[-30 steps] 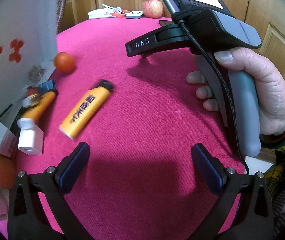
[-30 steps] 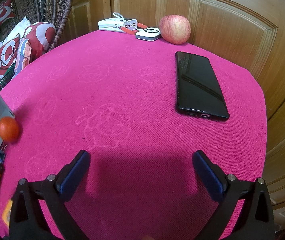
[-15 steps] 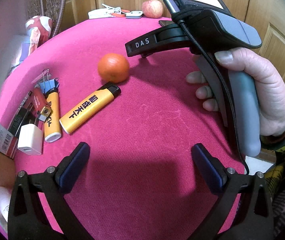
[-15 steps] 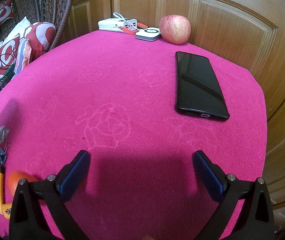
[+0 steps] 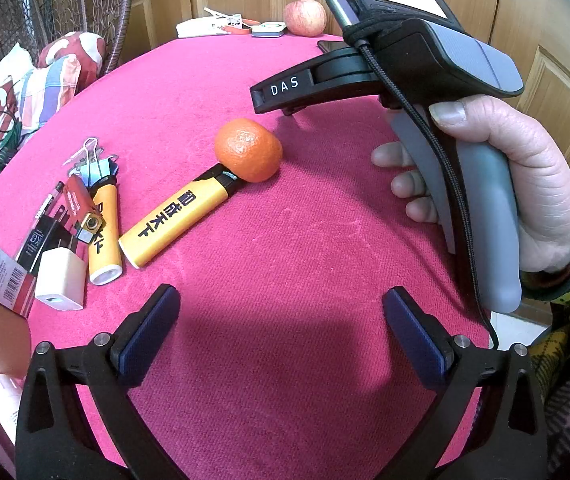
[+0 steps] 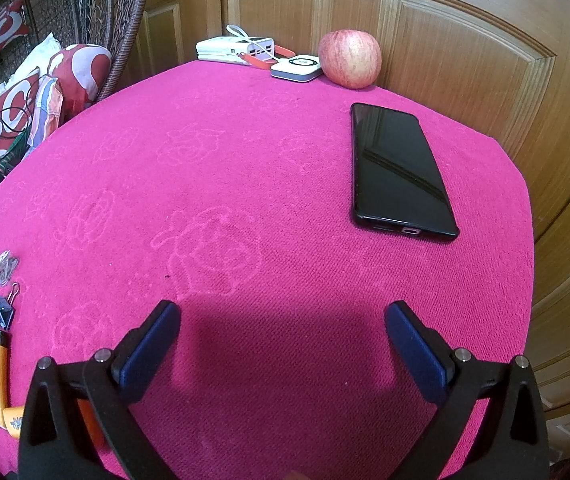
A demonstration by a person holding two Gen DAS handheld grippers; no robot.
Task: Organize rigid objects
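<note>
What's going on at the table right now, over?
Left tongs open, empty. Right tongs open, empty. Tangerine touching big orange lighter; clutter beside. Phone ahead of right tongs.

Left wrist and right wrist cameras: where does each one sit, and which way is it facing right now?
Left wrist: sits behind the left claw, looking across the pink table at the tangerine, lighters and clutter; the hand holding the right claw's handle shows.
Right wrist: sits behind the right claw, facing the phone, the apple and wooden doors; only its own open fingers show.
Shared: table, apple, phone edge, the left-side clutter.
</note>
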